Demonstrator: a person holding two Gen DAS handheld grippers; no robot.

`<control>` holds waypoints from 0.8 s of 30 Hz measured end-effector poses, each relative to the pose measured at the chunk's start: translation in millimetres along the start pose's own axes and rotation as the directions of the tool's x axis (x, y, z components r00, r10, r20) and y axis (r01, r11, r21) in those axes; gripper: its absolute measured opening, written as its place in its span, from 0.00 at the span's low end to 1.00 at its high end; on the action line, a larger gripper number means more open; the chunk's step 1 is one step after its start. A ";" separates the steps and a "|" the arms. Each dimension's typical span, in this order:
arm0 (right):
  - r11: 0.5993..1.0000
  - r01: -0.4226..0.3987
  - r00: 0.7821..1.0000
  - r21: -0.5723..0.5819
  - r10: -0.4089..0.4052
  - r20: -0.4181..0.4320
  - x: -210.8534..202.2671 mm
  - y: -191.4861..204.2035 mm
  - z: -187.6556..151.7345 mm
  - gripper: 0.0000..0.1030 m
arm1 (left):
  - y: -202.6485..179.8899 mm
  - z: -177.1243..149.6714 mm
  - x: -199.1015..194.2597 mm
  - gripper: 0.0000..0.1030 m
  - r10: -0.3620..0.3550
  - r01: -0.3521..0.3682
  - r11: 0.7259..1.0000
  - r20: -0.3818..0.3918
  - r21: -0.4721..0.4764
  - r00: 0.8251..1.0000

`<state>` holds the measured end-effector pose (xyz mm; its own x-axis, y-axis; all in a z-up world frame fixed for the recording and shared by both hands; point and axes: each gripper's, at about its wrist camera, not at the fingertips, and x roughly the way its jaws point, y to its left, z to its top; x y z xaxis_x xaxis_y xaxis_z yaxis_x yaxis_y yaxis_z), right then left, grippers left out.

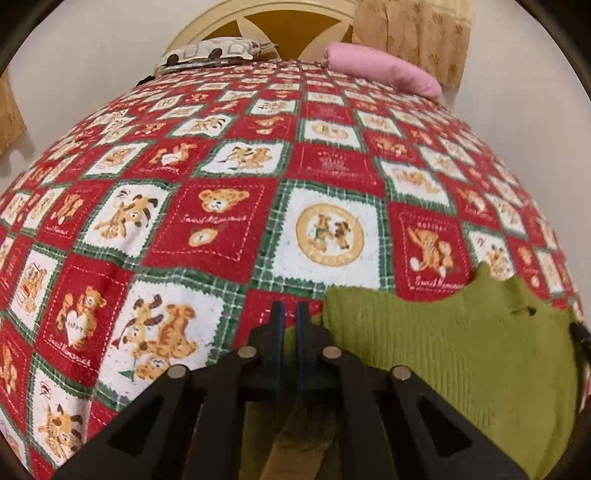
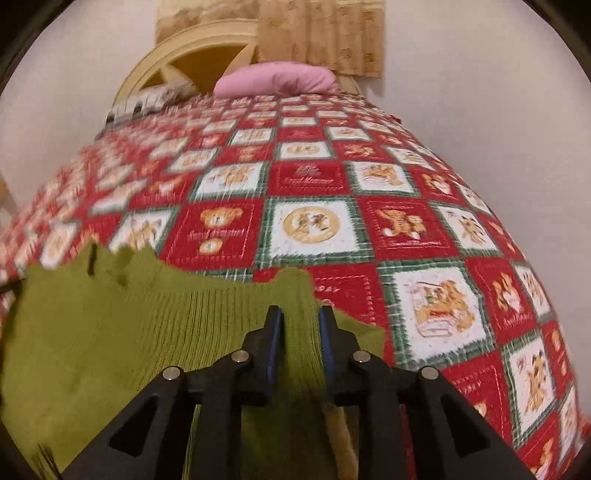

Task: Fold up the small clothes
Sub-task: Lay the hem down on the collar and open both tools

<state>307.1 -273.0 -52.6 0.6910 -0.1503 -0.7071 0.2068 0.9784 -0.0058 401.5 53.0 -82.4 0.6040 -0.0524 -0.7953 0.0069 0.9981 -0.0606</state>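
Here I see a soft, light green knit (image 2: pixel 110 325) on the quilt (image 1: pixel 229 184): left gripper (image 1: pixel 290 314) pinched shut on its edge, right gripper (image 2: pixel 300 317) slightly parted around a fold.

L gripper (image 1: pixel 290 314) fingers pinched tight, R gripper (image 2: pixel 300 316) fingers slightly apart

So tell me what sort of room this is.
A bedroom, most likely: a bed under a red teddy-bear patchwork quilt, a pink pillow against an arched headboard, and tan curtains behind.
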 end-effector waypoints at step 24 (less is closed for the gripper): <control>0.998 0.062 0.997 0.002 -0.062 -0.047 -120.4 3.1 -140.1 0.07 | -7.0 -128.9 -108.0 0.81 -0.019 0.012 0.997 0.090 0.081 0.996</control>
<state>127.5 -232.0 -66.6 0.6433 -0.2032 -0.7381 0.2504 0.9669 -0.0480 233.5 47.7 -73.9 0.6732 -0.0684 -0.7363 0.0784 0.9967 -0.0209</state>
